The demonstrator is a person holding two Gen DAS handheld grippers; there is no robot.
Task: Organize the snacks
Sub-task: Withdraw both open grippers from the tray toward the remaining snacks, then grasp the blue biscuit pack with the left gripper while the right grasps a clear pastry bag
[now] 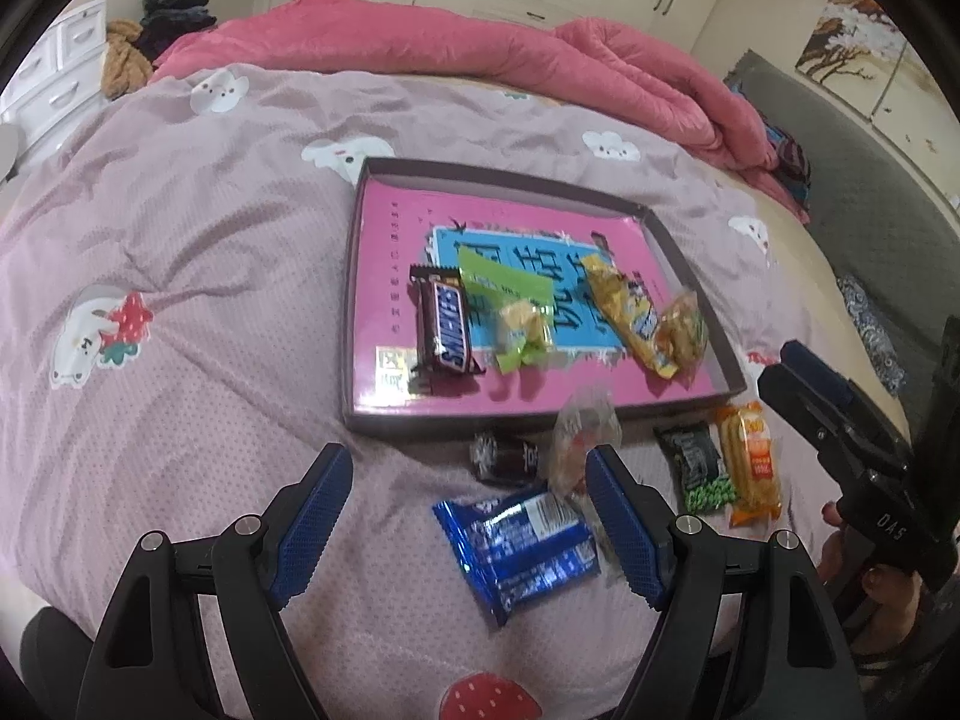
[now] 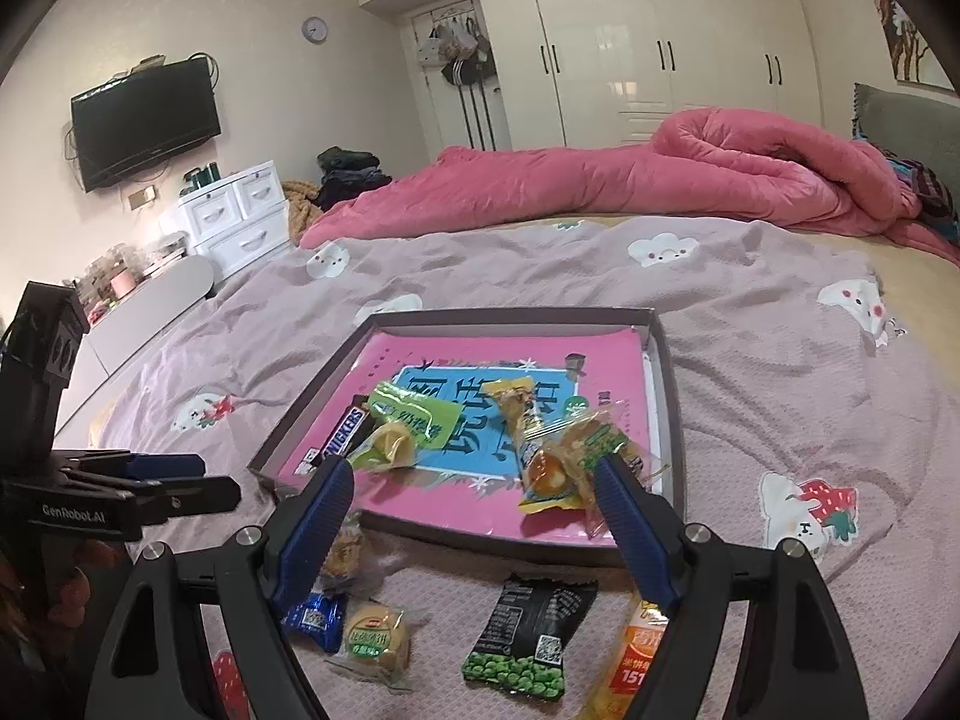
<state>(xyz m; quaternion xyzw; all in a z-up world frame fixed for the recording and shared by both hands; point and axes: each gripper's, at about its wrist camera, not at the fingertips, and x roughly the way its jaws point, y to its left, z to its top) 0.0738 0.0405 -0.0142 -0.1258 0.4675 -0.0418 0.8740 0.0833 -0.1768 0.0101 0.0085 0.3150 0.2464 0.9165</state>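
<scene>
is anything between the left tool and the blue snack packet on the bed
Nothing visible blocks it. The left tool hangs open over the shiny blue foil snack packet, which lies flat on the mauve printed bedspread. A clear crinkly plastic wrapper lies against the packet's far right edge, beside the tool's right finger, not across the packet.

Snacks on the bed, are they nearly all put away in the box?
About halfway. In the box already: the Snickers bar, two green packets and two yellow ones. Nothing is in hand: the left gripper and right gripper are both open and empty. Still on the bedspread: the blue packet, the pea packet, the orange packet and a few small ones.
</scene>
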